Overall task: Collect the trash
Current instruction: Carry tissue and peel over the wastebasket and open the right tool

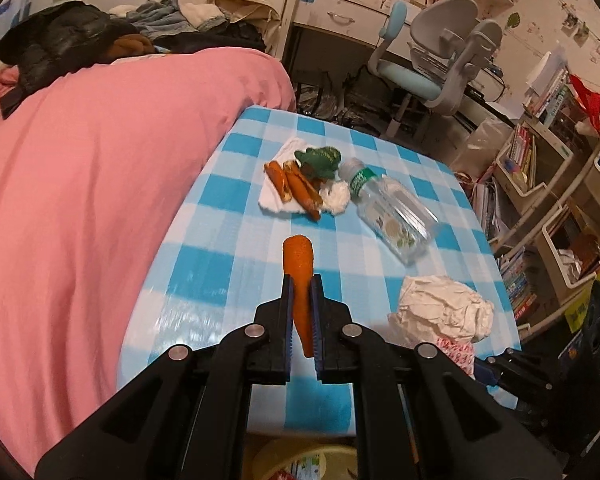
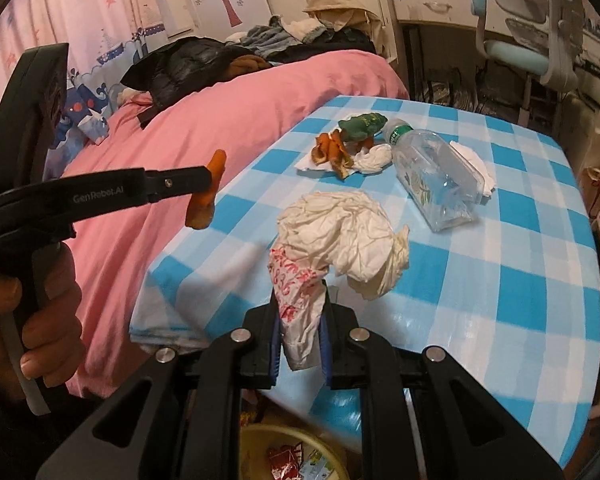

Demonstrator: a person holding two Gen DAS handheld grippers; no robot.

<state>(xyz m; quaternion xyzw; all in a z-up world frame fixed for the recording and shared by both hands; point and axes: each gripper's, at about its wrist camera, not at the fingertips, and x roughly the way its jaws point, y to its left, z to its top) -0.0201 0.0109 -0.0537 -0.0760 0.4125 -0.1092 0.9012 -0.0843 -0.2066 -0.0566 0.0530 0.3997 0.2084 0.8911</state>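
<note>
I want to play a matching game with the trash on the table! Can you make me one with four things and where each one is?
Things:
1. carrot piece
2. crumpled white bag
3. clear plastic bottle
4. green broccoli piece

Places:
A. lying on its side on the checked tablecloth
B. clamped in the left hand-held gripper
C. beside the orange peels at the far end of the table
D. pinched by its red-printed end in the right hand-held gripper

Pairs: 1-B, 2-D, 3-A, 4-C
</note>
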